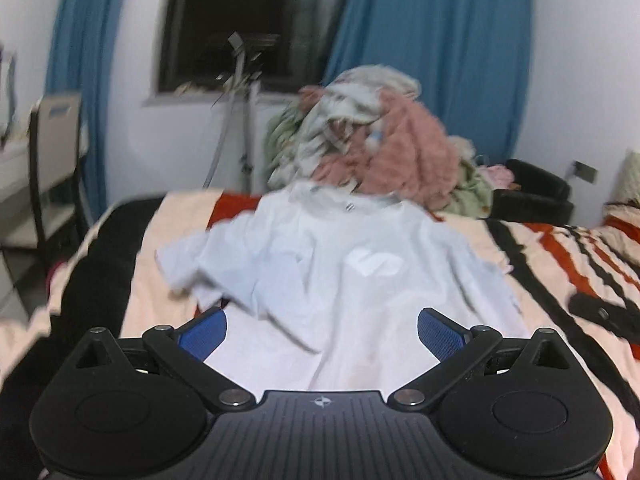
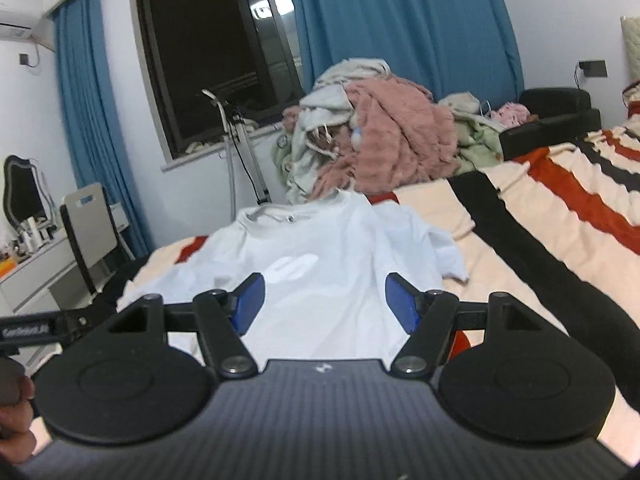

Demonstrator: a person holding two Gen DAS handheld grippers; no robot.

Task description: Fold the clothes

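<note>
the pale white short-sleeved cotton t-shirt (image 2: 320,264) lies spread on the cream, red and black striped blanket (image 2: 560,216), collar away from me and hem nearest, so its long axis runs straight ahead from both tools. my right gripper (image 2: 324,300) hangs over the lower body with its blue pads apart, clamping nothing. my left gripper (image 1: 322,332) is spread wide too, over the hem near the rumpled left sleeve. neither hand looks clearly nearer.
</note>
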